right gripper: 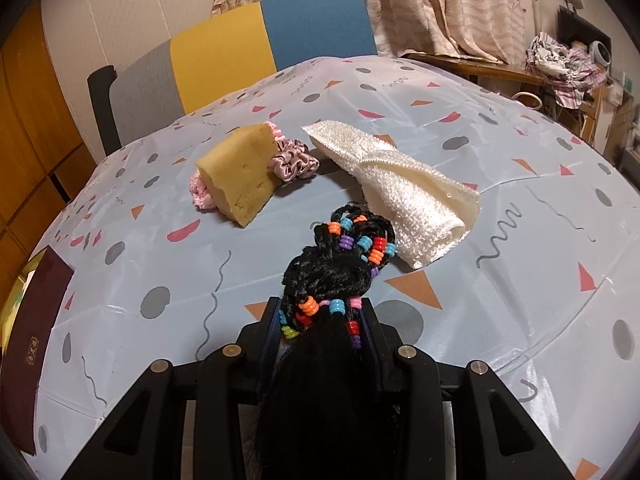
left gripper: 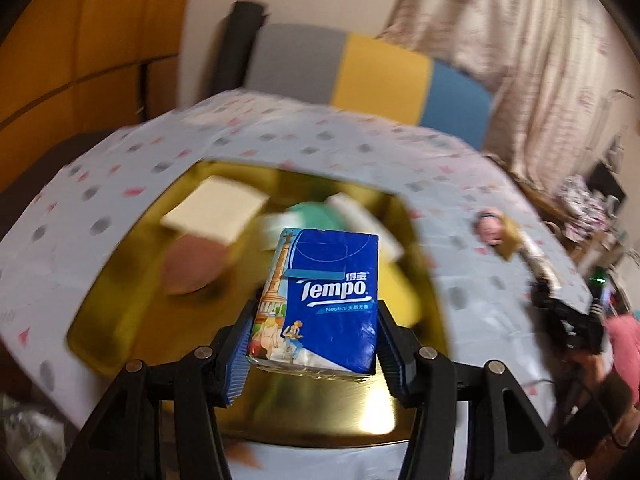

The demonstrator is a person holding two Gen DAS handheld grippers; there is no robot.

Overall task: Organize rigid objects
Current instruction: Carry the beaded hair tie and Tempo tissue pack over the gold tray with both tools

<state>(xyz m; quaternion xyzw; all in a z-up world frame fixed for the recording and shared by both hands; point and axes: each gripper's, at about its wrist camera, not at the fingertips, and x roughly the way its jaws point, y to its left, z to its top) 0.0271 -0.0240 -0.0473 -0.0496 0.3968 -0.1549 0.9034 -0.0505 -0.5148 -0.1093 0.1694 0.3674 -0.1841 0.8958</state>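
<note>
My left gripper [left gripper: 314, 332] is shut on a blue Tempo tissue pack [left gripper: 320, 300] and holds it upright above a gold tray [left gripper: 312, 412]. The tray holds a cream flat block [left gripper: 216, 212], a brown round object [left gripper: 192, 264], a green round item [left gripper: 312, 216] and a yellow piece [left gripper: 400, 296], all blurred. My right gripper [right gripper: 322, 320] is shut on a black braided hair piece with coloured beads [right gripper: 340, 256], above the table.
A yellow sponge [right gripper: 240, 176], a pink scrunchie [right gripper: 200, 196], a mauve satin scrunchie [right gripper: 294, 162] and a folded cream cloth [right gripper: 404, 188] lie on the patterned tablecloth [right gripper: 520, 240]. A dark red box [right gripper: 36, 340] sits at the left edge. A chair [right gripper: 260, 44] stands behind.
</note>
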